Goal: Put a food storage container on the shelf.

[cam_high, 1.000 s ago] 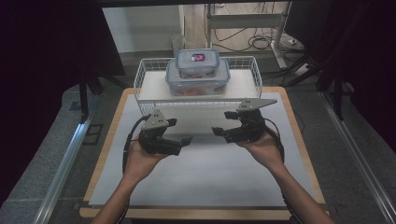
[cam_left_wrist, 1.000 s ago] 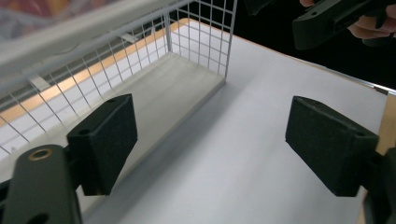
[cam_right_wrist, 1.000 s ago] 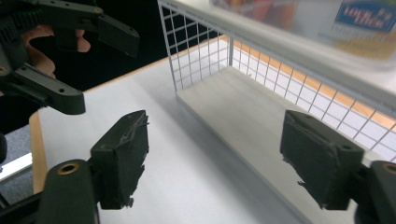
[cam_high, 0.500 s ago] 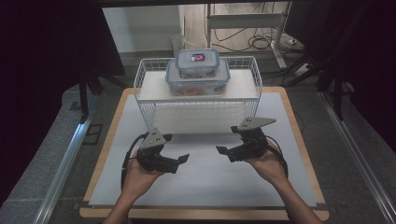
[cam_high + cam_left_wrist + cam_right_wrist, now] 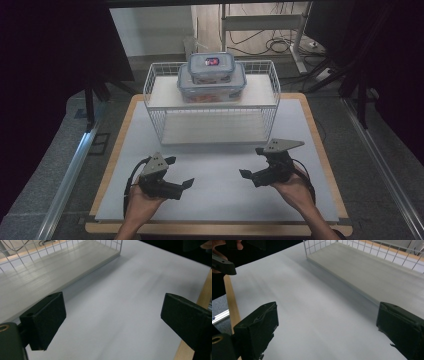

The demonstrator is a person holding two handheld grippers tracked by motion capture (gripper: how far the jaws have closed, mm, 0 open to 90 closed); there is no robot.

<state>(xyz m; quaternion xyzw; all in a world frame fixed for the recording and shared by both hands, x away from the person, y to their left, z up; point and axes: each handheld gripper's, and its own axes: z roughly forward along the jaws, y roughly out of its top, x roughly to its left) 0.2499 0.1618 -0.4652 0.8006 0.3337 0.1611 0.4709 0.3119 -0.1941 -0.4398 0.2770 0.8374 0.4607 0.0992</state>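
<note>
Containers (image 5: 211, 77) atop the rack (image 5: 155, 85) show from above; both grippers' fingers (image 5: 45, 320) just spread, holding nothing.

A white mat (image 5: 220, 170) covers the wooden surface (image 5: 116, 150). Grey floor lies around it, with an aluminium rail (image 5: 70, 175) on the left and cables (image 5: 280, 45) beyond the far end.

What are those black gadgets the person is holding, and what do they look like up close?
Each hand holds a black gripper. The left gripper and the right gripper each carry a grey three-cornered plate on top and trail a black cable that loops back past the hand. Each ends in two blocky matt-black jaws, one with small round holes. The forearms are bare, with no sleeves showing.
</note>
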